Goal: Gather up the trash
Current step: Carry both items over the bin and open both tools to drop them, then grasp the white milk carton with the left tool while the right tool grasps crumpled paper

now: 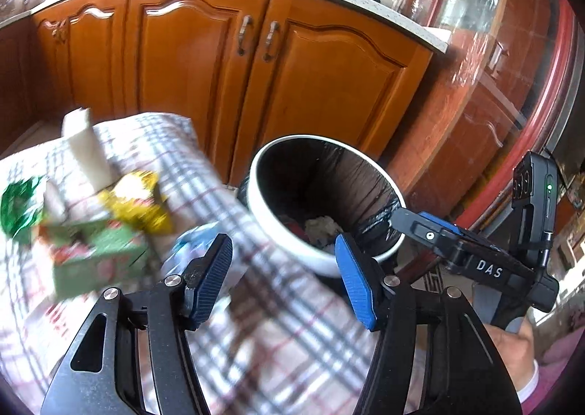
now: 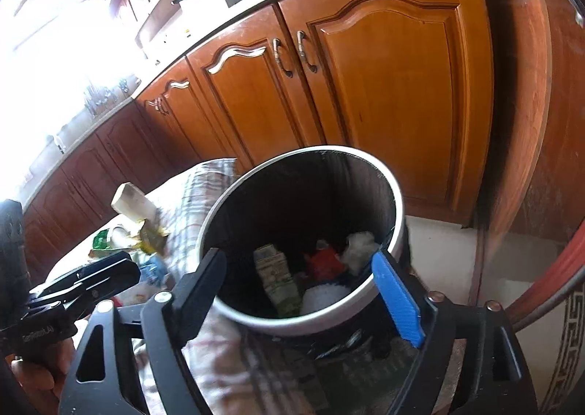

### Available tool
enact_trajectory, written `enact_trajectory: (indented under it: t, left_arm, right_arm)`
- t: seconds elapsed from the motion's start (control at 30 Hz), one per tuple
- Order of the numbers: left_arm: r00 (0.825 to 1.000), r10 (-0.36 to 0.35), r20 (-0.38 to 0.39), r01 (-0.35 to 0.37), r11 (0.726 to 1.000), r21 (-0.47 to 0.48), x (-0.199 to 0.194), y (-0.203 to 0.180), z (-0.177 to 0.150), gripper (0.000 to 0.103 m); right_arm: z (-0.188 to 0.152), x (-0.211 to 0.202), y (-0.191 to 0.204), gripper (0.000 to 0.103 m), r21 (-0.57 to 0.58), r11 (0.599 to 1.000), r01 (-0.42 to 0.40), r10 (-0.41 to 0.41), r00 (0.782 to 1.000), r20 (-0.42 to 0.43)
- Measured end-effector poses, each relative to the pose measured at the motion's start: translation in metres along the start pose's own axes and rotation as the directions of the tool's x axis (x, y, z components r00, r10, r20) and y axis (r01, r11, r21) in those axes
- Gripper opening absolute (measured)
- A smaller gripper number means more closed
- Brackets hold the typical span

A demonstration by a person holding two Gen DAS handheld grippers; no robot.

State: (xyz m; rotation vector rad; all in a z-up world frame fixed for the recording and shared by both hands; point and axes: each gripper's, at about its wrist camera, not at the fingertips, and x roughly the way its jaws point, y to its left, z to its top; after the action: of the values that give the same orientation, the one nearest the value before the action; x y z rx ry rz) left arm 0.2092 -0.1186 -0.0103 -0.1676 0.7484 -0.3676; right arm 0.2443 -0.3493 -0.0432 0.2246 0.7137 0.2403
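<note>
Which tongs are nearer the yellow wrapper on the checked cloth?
Left. The left tongs hang open just beside the yellow wrapper; the right tongs are open over the bin.

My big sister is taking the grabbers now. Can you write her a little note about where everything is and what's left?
Left gripper: open, holding nothing, over the checked tablecloth.
Right gripper: open, holding nothing, right above the trash bin.
Already in the bin: a crumpled white paper, something red, a printed carton.
Still on the table: yellow wrapper, green wrapper, green and red box, white carton, a blue and white packet.
Left to do: pick those up one by one and drop them in the bin.
</note>
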Motion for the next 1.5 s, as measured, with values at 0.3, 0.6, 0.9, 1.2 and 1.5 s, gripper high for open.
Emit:
enact_trajectory:
  t: [0.3,0.6,0.9,1.2,1.5]
  left_arm:
    - [0.998,0.059,0.027,-0.058,0.997,-0.05,-0.053,0.039,-0.036,0.06]
    - [0.993,0.118,0.018,-0.115,0.988,-0.104,-0.085,0.082,-0.062,0.06]
    - [0.99,0.141,-0.004,-0.141,0.987,-0.077,-0.093,0.11,-0.069,0.076]
    - [0.986,0.143,-0.089,-0.142,0.99,0.013,-0.062,0.128,-0.059,0.084]
    - [0.978,0.155,-0.136,-0.149,0.987,0.059,-0.037,0.135,-0.053,0.08]
  right_arm:
    - [-0.031,-0.01,0.039,0.087,0.006,0.997,-0.078,0.078,0.997,-0.024]
    - [-0.054,-0.008,0.084,0.087,-0.029,0.991,-0.13,0.128,0.99,-0.06]
    - [-0.063,0.001,0.119,0.087,-0.079,0.985,-0.156,0.149,0.985,-0.089]
    - [-0.059,0.025,0.141,0.087,-0.124,0.978,-0.167,0.152,0.981,-0.122]
    - [-0.047,0.062,0.146,0.086,-0.139,0.977,-0.159,0.135,0.977,-0.164]
